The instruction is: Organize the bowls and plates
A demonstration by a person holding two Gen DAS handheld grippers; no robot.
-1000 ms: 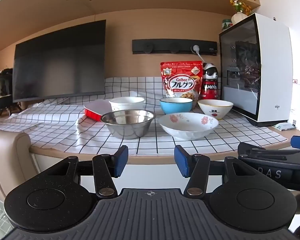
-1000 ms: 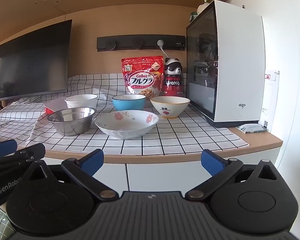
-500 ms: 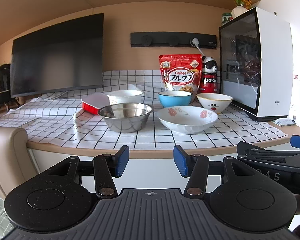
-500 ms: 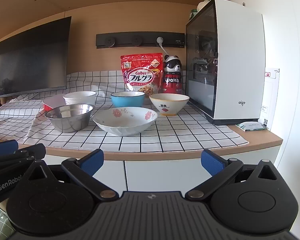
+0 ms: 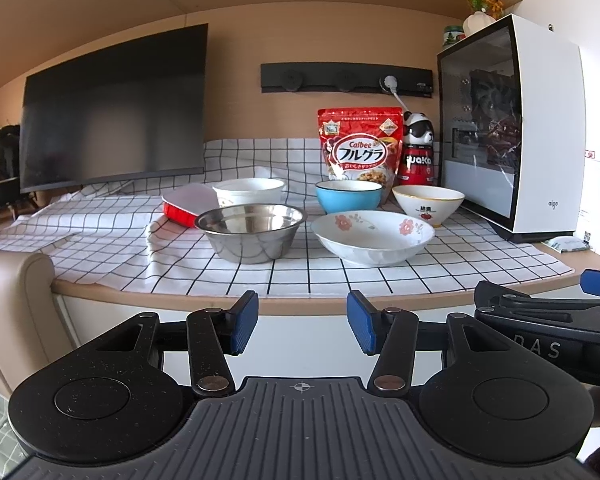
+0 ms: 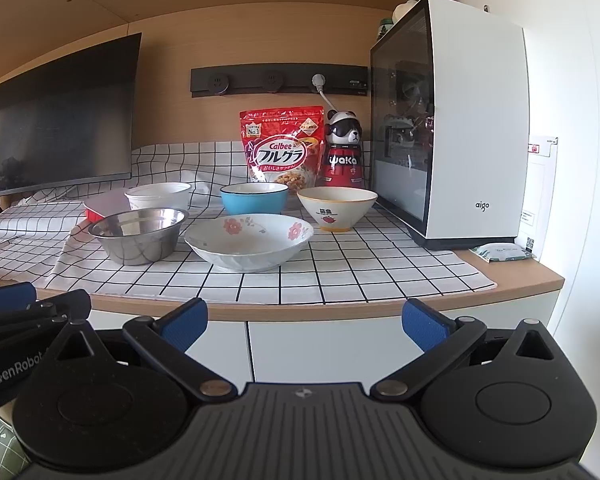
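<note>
Holding both pairs of fingers empty in front of the surface (image 5: 380,276), I have the left gripper (image 5: 302,322) partly open and the right gripper (image 6: 304,320) spread wide. The flowered plate (image 6: 249,242) sits nearest the edge, the steel bowl (image 6: 139,234) just beside it. I judge the plate comes first: approach level, slide one finger under its rim, and pinch gently so it doesn't tip.

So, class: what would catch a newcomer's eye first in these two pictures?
Probably the red cereal bag standing at the back of the checked cloth, beside a panda bottle. Then the bowls in front: a steel bowl and a flowered dish nearest. A white computer case stands on the right.
</note>
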